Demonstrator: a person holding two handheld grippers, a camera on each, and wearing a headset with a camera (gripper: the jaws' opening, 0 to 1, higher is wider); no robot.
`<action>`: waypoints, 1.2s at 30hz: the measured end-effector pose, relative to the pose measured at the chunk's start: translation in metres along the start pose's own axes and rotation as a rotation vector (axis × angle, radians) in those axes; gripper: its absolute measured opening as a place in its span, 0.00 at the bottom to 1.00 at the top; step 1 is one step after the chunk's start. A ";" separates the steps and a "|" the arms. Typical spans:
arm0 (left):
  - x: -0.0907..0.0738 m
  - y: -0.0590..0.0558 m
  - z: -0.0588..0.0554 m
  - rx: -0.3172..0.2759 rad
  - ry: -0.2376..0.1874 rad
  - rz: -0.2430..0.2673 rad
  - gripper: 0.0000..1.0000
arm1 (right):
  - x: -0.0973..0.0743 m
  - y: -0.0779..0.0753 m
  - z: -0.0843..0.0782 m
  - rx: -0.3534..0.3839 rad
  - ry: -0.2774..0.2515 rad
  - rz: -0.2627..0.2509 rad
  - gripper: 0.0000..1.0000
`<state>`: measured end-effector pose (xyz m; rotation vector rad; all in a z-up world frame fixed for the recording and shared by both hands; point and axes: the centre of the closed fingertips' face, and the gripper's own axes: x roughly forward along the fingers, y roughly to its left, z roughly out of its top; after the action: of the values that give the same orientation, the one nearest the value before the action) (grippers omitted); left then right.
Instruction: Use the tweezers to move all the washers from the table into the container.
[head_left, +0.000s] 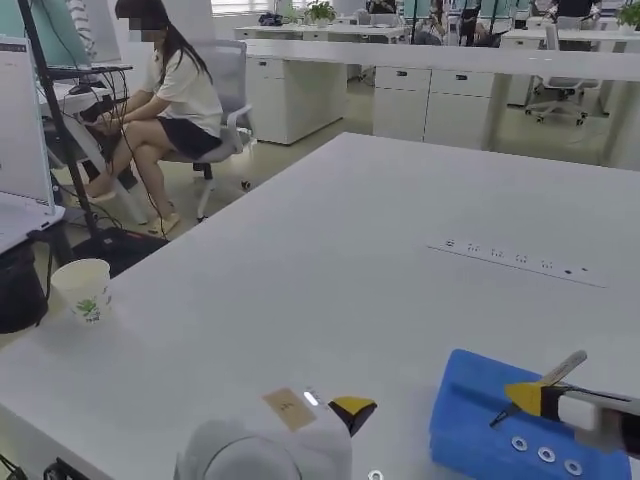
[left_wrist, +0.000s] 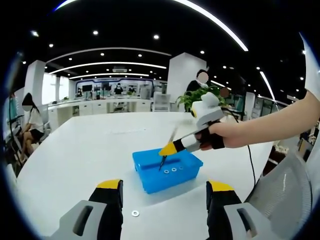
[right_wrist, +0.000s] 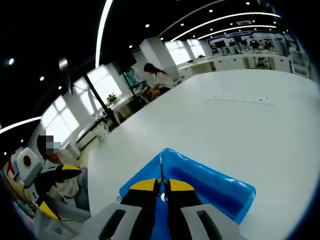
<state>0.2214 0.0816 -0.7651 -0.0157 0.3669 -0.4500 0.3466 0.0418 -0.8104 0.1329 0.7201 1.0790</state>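
Note:
A blue container (head_left: 470, 425) sits on the white table at the lower right, with three washers (head_left: 546, 454) lying inside. My right gripper (head_left: 527, 397) hovers over it, shut on the metal tweezers (head_left: 562, 368), whose tips point down into the container. In the right gripper view its yellow-tipped jaws (right_wrist: 161, 185) pinch the tweezers (right_wrist: 160, 167) above the container (right_wrist: 215, 187). My left gripper (left_wrist: 165, 186) stands open, holding nothing, in front of the container (left_wrist: 150, 177). One loose washer (left_wrist: 135, 213) lies on the table between its jaws, and it also appears near the left gripper (head_left: 352, 408) as a washer (head_left: 375, 475).
A paper cup (head_left: 84, 290) stands near the table's left edge. A power strip (head_left: 515, 260) is set into the table beyond the container. A person (head_left: 175, 95) sits on a chair past the far left corner.

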 end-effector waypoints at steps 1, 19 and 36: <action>0.000 0.000 0.000 0.001 0.000 0.000 0.67 | 0.001 -0.001 -0.001 -0.008 0.009 -0.004 0.03; 0.002 0.000 -0.003 0.007 0.016 -0.008 0.66 | 0.015 -0.004 -0.012 -0.188 0.111 -0.024 0.03; 0.000 0.000 0.001 -0.008 -0.006 -0.010 0.67 | 0.016 -0.011 -0.015 -0.309 0.174 -0.047 0.05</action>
<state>0.2218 0.0811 -0.7644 -0.0266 0.3633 -0.4580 0.3505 0.0460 -0.8338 -0.2435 0.6986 1.1529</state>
